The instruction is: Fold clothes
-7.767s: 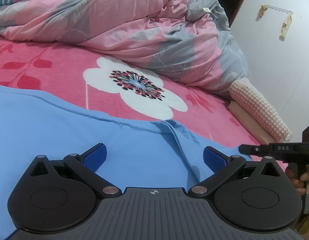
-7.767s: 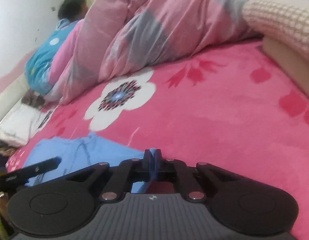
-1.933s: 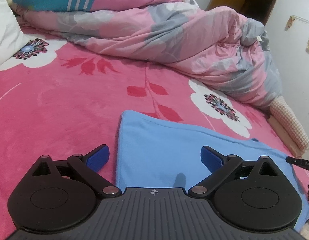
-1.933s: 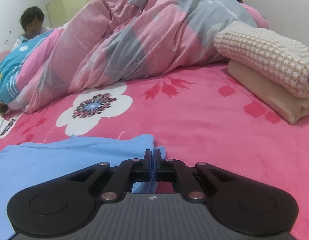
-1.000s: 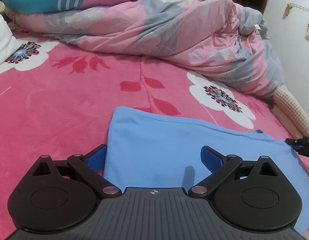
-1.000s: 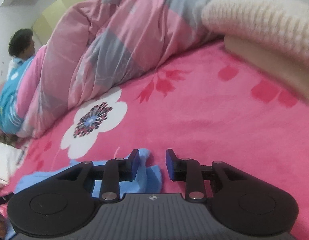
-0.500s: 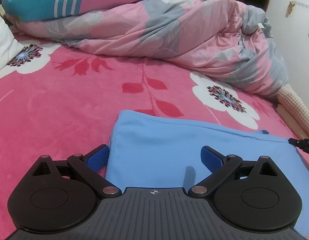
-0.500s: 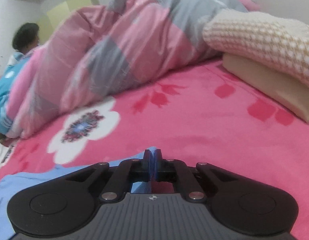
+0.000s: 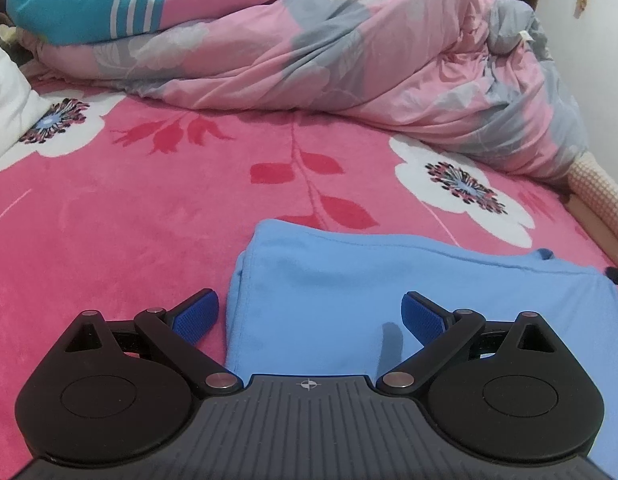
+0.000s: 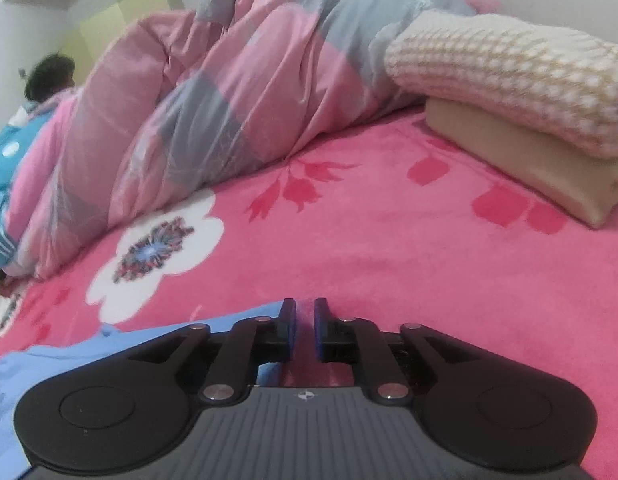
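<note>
A light blue garment lies folded flat on the pink flowered bedsheet. My left gripper stands wide open just above the garment's near left part, its left finger beyond the folded edge. My right gripper is at the garment's right corner. Its jaws are opening, a narrow gap shows between them, and only pink sheet is seen in that gap. The blue cloth lies beside the left finger, apart from the pads. The right gripper's tip peeks in at the left wrist view's right edge.
A bunched pink and grey quilt fills the far side of the bed. A cream knit blanket rests on a folded beige cloth at the right. A person is at the far left, near a white pillow.
The right gripper's jaws went from parted to shut and now stand slightly apart. It has shifted a little, and the blue corner is no longer between the pads. The left gripper has stayed put.
</note>
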Tool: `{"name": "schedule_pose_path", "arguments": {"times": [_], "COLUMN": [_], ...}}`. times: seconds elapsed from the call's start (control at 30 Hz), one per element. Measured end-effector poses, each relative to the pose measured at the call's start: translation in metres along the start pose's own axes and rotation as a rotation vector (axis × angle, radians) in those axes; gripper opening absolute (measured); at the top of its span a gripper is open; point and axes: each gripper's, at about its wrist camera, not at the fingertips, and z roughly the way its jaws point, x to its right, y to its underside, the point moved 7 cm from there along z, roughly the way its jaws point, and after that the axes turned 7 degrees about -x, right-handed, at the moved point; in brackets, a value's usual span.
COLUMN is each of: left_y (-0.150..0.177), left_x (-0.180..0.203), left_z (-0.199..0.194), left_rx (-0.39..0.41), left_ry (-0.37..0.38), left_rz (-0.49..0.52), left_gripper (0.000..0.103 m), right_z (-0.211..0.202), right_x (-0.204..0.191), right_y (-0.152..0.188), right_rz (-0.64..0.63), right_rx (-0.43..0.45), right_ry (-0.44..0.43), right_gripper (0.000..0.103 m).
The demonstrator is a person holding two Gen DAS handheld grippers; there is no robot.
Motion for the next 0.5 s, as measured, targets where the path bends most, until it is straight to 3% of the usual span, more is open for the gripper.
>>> {"name": "schedule_pose_path", "arguments": {"times": [0.2, 0.37, 0.5], "left_y": [0.0, 0.0, -0.002], "left_x": [-0.001, -0.003, -0.003], "left_z": [0.001, 0.002, -0.002], "left_rx": [-0.008, -0.008, 0.0], "left_ry": [0.006, 0.011, 0.025], "left_rz": [-0.007, -0.021, -0.038], "left_gripper": [0.099, 0.099, 0.099], "right_z": [-0.049, -0.086, -0.132], "right_x": [0.008, 0.007, 0.013], "right_y": [0.021, 0.065, 0.103], "right_rz": [0.097, 0.152, 0.268], "right_rx": [-0.052, -0.126, -0.107], "right_ry": [-0.101, -0.098, -0.083], "right_gripper": [0.018, 0.019, 0.021]}}
